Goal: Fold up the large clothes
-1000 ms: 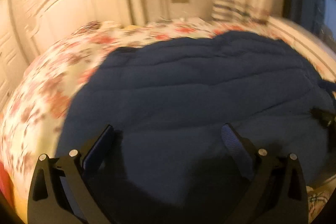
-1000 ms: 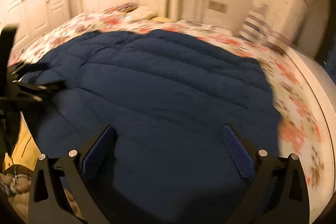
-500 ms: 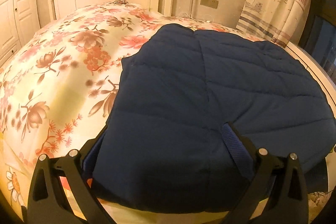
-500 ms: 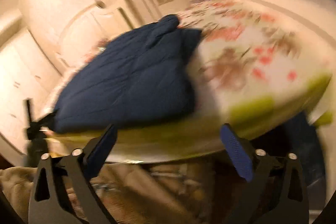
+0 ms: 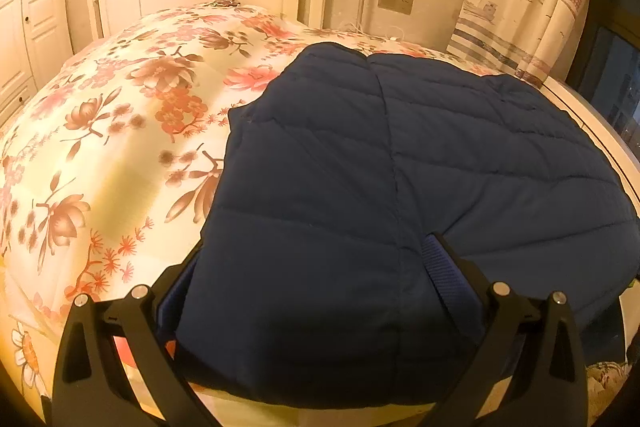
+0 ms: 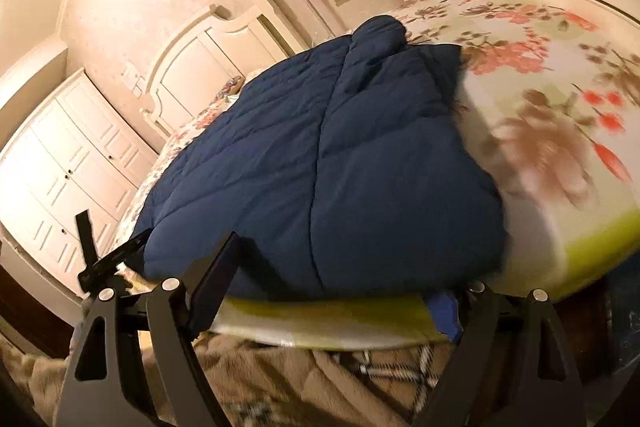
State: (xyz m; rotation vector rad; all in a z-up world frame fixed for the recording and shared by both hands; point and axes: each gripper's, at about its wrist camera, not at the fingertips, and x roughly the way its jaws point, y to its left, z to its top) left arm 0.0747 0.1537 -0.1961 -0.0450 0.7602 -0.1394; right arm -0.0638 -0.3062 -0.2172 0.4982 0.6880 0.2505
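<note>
Lying folded on the flowery bed (image 5: 120, 155), the navy quilted coat (image 5: 400, 187) has its near edge right at the mattress edge. Left hand-held gripper (image 5: 316, 267) straddles that near edge, jaws wide, not pinching it. Right hand-held gripper (image 6: 340, 291) has just been closing a bit but isn't grasping anything, the coat's edge sitting between its fingers.

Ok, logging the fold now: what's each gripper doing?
Left gripper: open, astride the blue jacket hem.
Right gripper: open, jaws just been closing, jacket edge between them, ungripped.
</note>
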